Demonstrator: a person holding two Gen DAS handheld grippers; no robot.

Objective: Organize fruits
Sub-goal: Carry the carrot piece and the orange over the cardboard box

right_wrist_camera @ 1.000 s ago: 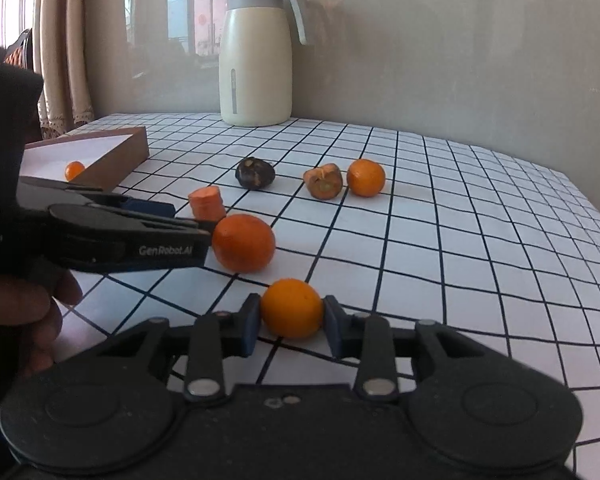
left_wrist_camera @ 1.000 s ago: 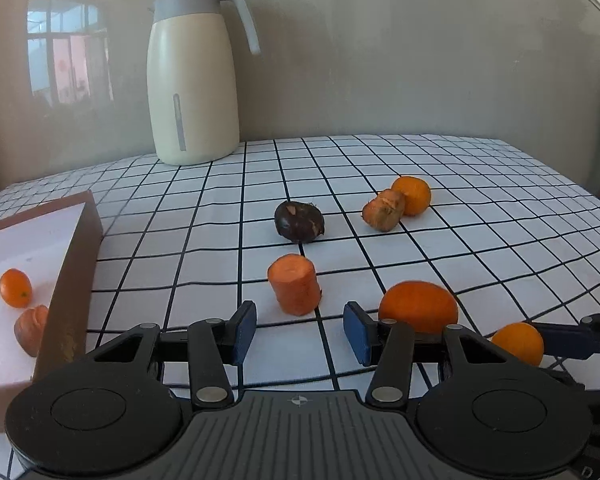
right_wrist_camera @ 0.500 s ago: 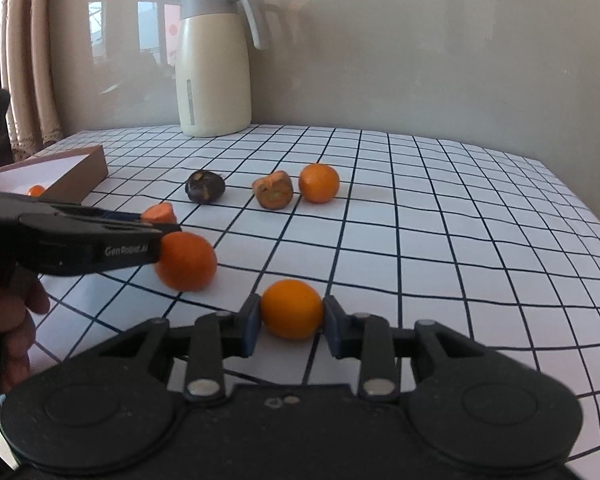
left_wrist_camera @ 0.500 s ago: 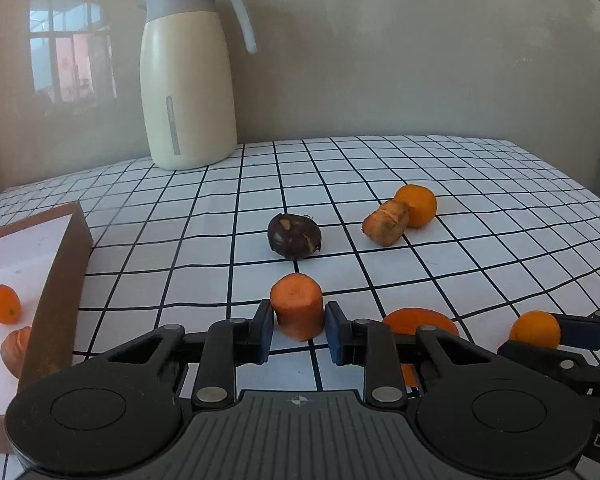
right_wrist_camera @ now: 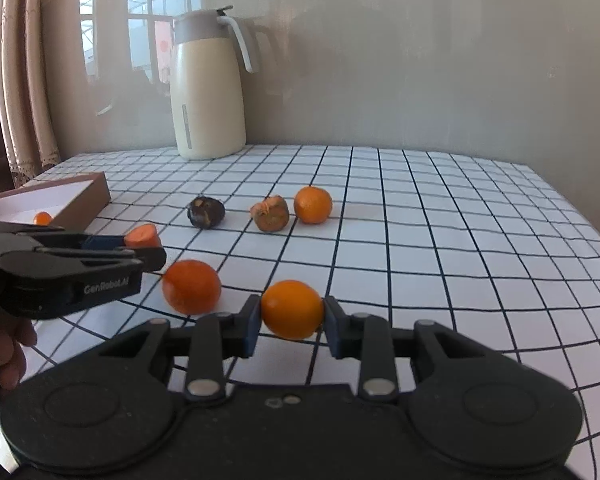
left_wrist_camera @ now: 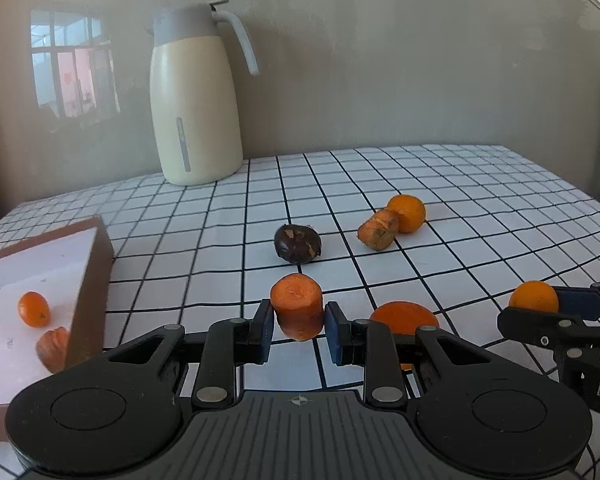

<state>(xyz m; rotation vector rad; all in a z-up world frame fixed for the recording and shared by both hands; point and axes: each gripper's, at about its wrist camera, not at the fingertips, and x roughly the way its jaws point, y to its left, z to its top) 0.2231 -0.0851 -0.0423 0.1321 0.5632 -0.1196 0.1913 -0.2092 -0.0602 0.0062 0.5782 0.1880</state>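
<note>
My left gripper [left_wrist_camera: 297, 326] is shut on a carrot chunk [left_wrist_camera: 297, 310] and holds it a little above the checked tablecloth; it shows in the right wrist view [right_wrist_camera: 142, 237] too. My right gripper [right_wrist_camera: 291, 322] is shut on a small orange [right_wrist_camera: 292, 309], also seen in the left wrist view [left_wrist_camera: 534, 297]. A larger orange [right_wrist_camera: 191, 287] lies on the cloth between the grippers. Farther back lie a dark chestnut [left_wrist_camera: 297, 243], a brownish fruit piece [left_wrist_camera: 378, 229] and another orange [left_wrist_camera: 407, 213]. A brown box [left_wrist_camera: 90, 276] at the left holds a small orange [left_wrist_camera: 33, 309] and a carrot piece [left_wrist_camera: 52, 347].
A cream thermos jug [left_wrist_camera: 194, 100] stands at the back by the wall. The table's right edge [right_wrist_camera: 580, 216] is near a grey wall. A curtain [right_wrist_camera: 16, 80] hangs at the far left.
My left gripper moved forward, closed on the carrot chunk and lifted it. My right gripper stayed shut on the small orange and raised it off the cloth.
</note>
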